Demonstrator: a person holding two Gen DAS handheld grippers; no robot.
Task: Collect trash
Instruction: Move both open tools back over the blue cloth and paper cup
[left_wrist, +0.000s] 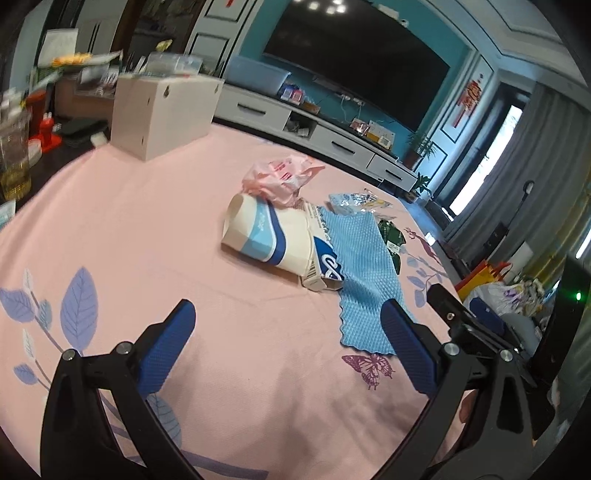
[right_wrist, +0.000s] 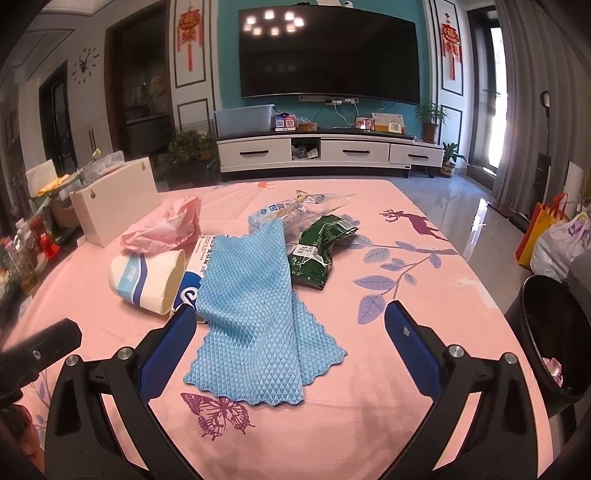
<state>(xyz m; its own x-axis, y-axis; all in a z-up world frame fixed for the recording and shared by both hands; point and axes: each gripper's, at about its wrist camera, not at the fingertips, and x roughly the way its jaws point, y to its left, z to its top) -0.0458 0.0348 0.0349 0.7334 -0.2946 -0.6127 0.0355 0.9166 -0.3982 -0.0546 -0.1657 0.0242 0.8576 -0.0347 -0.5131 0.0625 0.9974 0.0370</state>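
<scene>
Left gripper hovered over the pink table, jaws spread, empty. Right gripper likewise spread above the blue cloth. Cup, pink bag and green wrapper lay clustered mid-table; black bin stood just beside the table's right edge.

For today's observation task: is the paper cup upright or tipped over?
Tipped over: the paper cup lies on its side on the tablecloth, open mouth facing sideways.

Count: one white-and-blue paper cup, one blue waffle-weave cloth, one crumpled pink plastic bag, one green foil wrapper, one clear printed wrapper, one black bin.
</scene>
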